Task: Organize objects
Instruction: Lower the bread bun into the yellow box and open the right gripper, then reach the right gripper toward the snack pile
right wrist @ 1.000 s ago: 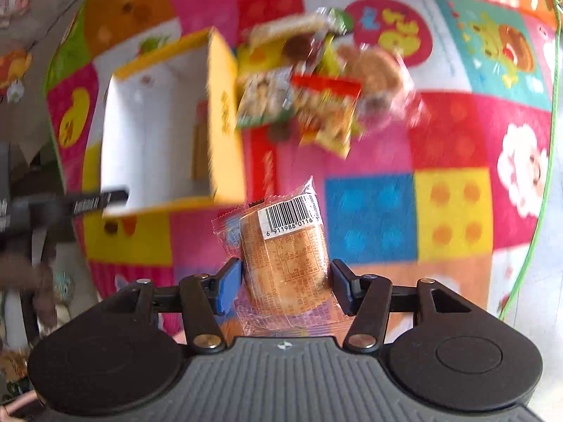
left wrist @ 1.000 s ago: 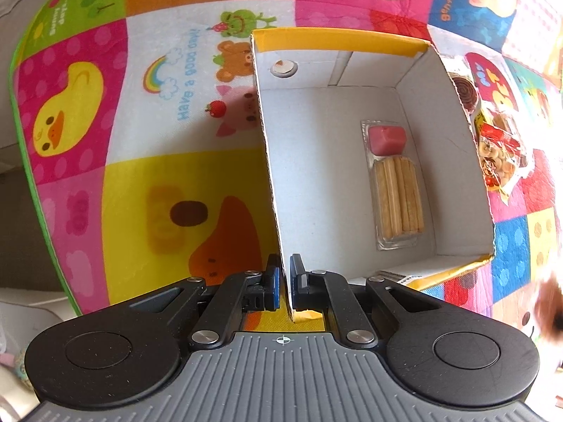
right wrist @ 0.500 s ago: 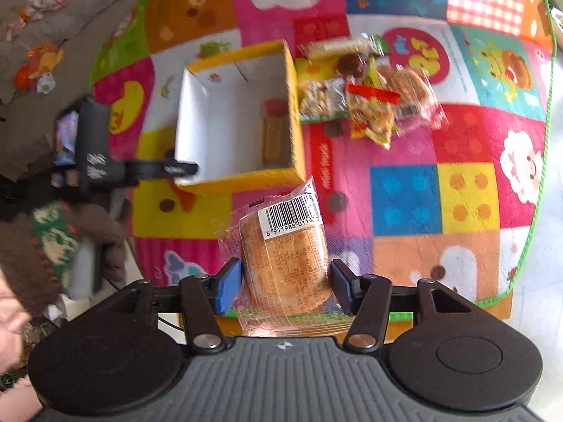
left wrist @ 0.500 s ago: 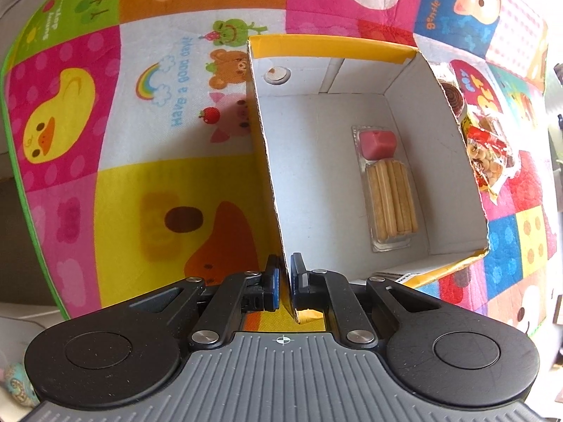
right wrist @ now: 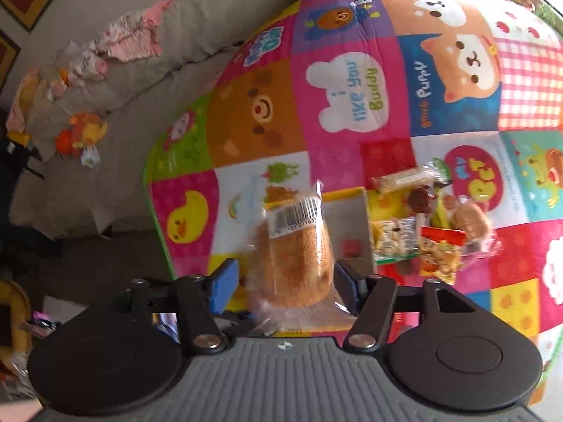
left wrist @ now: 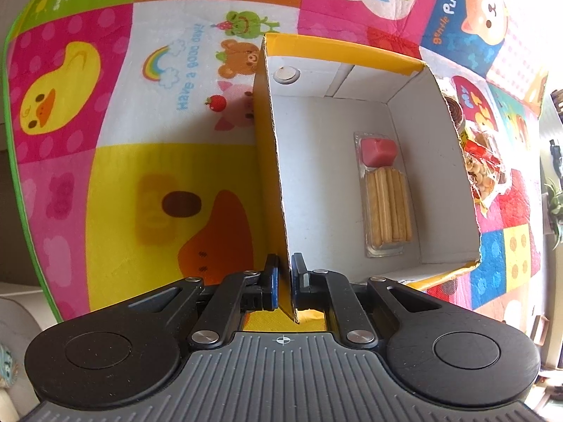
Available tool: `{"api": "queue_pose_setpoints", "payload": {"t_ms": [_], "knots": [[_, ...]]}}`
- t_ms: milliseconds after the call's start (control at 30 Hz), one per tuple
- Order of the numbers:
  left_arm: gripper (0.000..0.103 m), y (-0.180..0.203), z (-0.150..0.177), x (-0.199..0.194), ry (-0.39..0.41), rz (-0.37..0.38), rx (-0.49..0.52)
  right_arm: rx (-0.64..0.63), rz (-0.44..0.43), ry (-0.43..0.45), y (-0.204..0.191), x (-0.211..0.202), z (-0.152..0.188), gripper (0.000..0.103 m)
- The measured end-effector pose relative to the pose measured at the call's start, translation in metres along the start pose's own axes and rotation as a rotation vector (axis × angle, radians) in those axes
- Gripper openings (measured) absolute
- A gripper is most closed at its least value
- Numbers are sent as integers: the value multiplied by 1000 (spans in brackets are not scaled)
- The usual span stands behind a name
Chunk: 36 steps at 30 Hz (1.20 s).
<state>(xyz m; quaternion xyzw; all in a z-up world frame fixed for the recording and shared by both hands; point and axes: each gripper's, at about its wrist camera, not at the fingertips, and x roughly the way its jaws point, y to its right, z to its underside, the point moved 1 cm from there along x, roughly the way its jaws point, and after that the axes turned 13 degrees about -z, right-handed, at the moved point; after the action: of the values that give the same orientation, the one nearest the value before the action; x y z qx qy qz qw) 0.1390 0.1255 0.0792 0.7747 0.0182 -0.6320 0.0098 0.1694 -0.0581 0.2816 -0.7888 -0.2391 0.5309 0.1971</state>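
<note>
At the bottom centre, the wall of the yellow box (left wrist: 278, 190) is pinched by the left gripper (left wrist: 285, 283). The right gripper (right wrist: 285, 281) has just been opened; the wrapped bun (right wrist: 293, 256) sits loose between its jaws above the box and could be dropped outside it.

1. A bright patchwork play mat (right wrist: 352, 112) printed with cartoon animals covers the floor.
2. Beyond the mat's far-left edge stands a beige sofa (right wrist: 147, 52) strewn with small clothes and toys.
3. Strong daylight falls across the mat's right side.
</note>
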Motion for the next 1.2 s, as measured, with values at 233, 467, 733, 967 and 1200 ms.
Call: {"api": "queue_pose_setpoints", "payload": {"t_ms": [233, 467, 733, 967, 1200], "knots": [[10, 0, -4, 3, -14, 0, -8, -24, 62, -29, 23, 2, 17, 75], [9, 9, -8, 4, -41, -40, 7, 27, 247, -132, 106, 0, 66, 76], [9, 19, -19, 6, -84, -102, -28, -50, 420, -200, 187, 2, 68, 76], [9, 28, -19, 4, -112, -158, -26, -169, 367, -235, 218, 33, 34, 76], [9, 32, -22, 1, -124, -202, -66, -353, 275, -281, 217, 103, -42, 76]]}}
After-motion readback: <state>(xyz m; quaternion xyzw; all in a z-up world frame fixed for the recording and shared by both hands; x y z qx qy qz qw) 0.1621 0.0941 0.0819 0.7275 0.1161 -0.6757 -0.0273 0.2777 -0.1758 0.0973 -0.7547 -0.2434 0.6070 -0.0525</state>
